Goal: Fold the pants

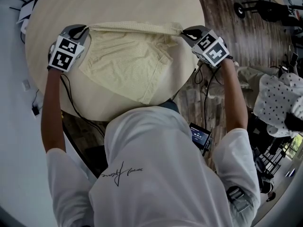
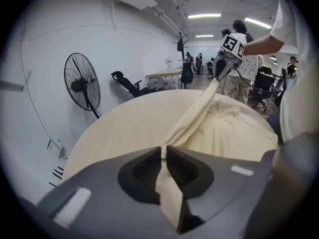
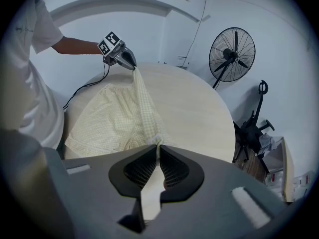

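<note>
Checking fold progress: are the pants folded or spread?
Pants not folded yet: one edge stretched taut between left gripper and right gripper, rest rumpled on table.

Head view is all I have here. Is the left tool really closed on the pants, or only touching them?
Observer: Closed. In the left gripper view the left tool has its jaws pinched on the edge of the pants.
Operator: And the right tool?
Observer: The same: the right gripper view shows the right tool pinching that edge between its jaws.
Operator: Does the held edge lie on the table?
Observer: No. In the right gripper view it stretches in the air between the tools, above the table; the rest lies on it.
</note>
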`<state>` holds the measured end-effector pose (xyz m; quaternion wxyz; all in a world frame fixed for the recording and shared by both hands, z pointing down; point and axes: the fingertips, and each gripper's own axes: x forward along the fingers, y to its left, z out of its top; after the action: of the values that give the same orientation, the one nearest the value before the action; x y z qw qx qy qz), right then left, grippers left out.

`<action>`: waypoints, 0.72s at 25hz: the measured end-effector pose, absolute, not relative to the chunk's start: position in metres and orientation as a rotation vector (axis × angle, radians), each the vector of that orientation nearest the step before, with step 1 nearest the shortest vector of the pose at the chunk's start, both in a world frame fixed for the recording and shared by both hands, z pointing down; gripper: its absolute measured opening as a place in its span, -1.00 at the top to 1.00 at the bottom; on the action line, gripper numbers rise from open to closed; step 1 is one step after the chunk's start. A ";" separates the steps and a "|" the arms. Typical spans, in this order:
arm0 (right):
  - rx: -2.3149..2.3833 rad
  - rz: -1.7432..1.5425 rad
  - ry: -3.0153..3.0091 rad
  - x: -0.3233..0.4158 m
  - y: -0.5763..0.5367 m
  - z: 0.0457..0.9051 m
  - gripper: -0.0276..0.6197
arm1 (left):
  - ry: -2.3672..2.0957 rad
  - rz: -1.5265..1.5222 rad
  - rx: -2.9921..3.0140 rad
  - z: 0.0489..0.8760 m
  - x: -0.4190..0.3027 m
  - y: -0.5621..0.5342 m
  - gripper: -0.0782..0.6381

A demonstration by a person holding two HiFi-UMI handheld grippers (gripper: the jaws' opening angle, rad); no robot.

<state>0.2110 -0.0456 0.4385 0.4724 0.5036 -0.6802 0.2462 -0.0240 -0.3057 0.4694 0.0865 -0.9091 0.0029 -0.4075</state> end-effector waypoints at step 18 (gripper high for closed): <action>1.211 0.611 -1.679 0.145 -0.013 0.431 0.84 | -0.012 -1.188 -2.695 0.469 -0.054 -0.294 0.54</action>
<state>0.1454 -0.0127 0.4311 0.4719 0.4944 -0.6859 0.2496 -0.0544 -0.2943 0.4692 0.0982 -0.9106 -0.0040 -0.4014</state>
